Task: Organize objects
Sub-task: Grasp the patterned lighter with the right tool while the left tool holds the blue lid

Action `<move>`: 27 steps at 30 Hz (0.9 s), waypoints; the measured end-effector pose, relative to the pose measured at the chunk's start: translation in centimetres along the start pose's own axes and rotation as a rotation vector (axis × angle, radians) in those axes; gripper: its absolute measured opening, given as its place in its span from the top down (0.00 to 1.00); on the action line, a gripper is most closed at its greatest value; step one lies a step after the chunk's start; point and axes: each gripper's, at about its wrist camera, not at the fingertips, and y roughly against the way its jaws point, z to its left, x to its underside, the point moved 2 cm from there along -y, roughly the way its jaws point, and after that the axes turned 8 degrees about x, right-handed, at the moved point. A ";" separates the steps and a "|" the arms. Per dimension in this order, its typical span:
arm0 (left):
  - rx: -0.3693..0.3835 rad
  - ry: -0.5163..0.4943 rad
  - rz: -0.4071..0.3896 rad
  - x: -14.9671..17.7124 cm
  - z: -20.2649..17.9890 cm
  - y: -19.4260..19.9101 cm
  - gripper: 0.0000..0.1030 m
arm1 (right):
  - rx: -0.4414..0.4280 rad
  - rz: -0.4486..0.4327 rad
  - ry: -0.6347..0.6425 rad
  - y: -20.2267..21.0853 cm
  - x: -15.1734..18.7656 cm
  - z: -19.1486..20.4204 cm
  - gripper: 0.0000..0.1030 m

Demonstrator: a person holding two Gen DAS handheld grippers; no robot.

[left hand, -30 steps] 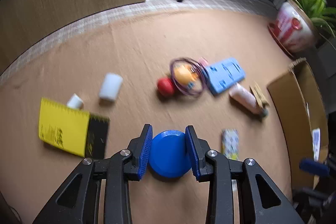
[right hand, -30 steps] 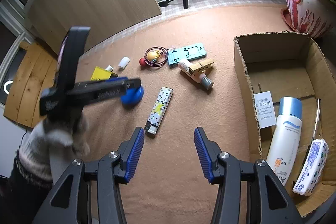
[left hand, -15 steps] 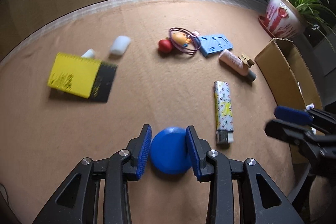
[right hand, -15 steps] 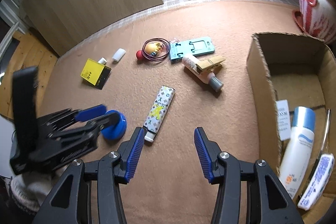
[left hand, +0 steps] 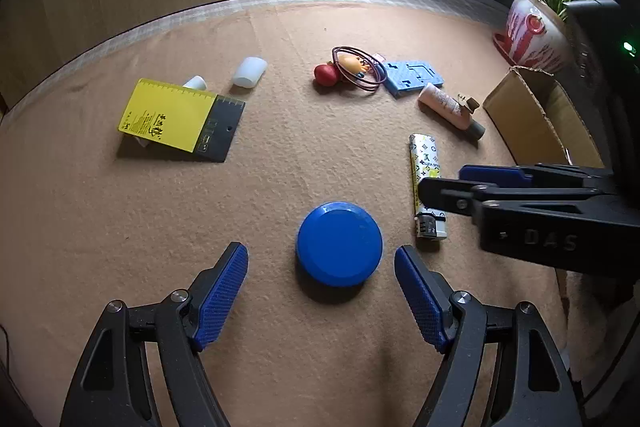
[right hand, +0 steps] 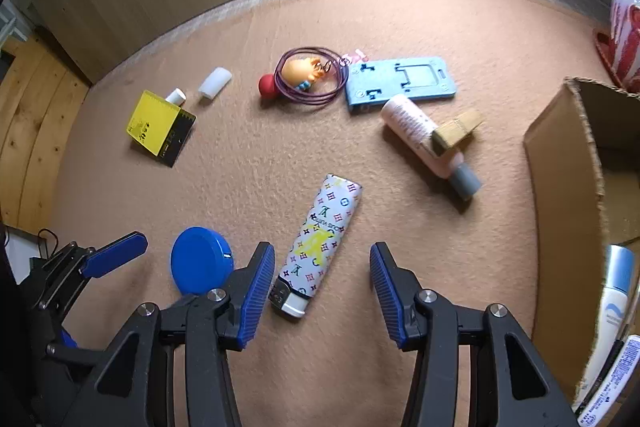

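Observation:
A round blue disc point(left hand: 339, 243) lies flat on the tan carpet between the jaws of my left gripper point(left hand: 320, 254). Those jaws are opening, and both pads stand clear of the disc. In the right wrist view the disc point(right hand: 200, 261) shows at lower left, with a left finger point(right hand: 114, 255) beside it. My right gripper point(right hand: 321, 253) hangs open over the lower end of a patterned lighter point(right hand: 332, 211), not touching it. Seen from the left wrist, the right gripper point(left hand: 444, 183) crosses above the lighter point(left hand: 426, 179).
A cardboard box point(right hand: 560, 163) stands at the right, holding a sunscreen bottle point(right hand: 612, 291). Farther back lie a pink tube with a wooden clip point(right hand: 420, 135), a blue stand point(right hand: 404, 83), a keychain toy point(right hand: 304, 75), a yellow card point(right hand: 158, 121) and white caps point(right hand: 215, 82). A plant pot point(left hand: 536, 35) stands behind.
My left jaws have opened off the blue disc, which now rests free on the carpet. My right gripper has come down and closer over the lighter.

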 end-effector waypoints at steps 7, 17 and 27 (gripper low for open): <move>-0.003 -0.015 0.004 0.0 -0.6 -0.8 0.24 | 0.041 0.014 0.056 -0.5 -0.1 1.0 0.56; -0.018 -0.011 0.026 0.1 -0.8 -1.9 0.45 | 0.046 0.020 0.088 -0.1 0.2 -0.1 0.80; 0.004 0.031 0.009 0.3 -0.3 -1.3 0.47 | 0.005 -0.010 0.045 2.0 2.5 -2.6 0.90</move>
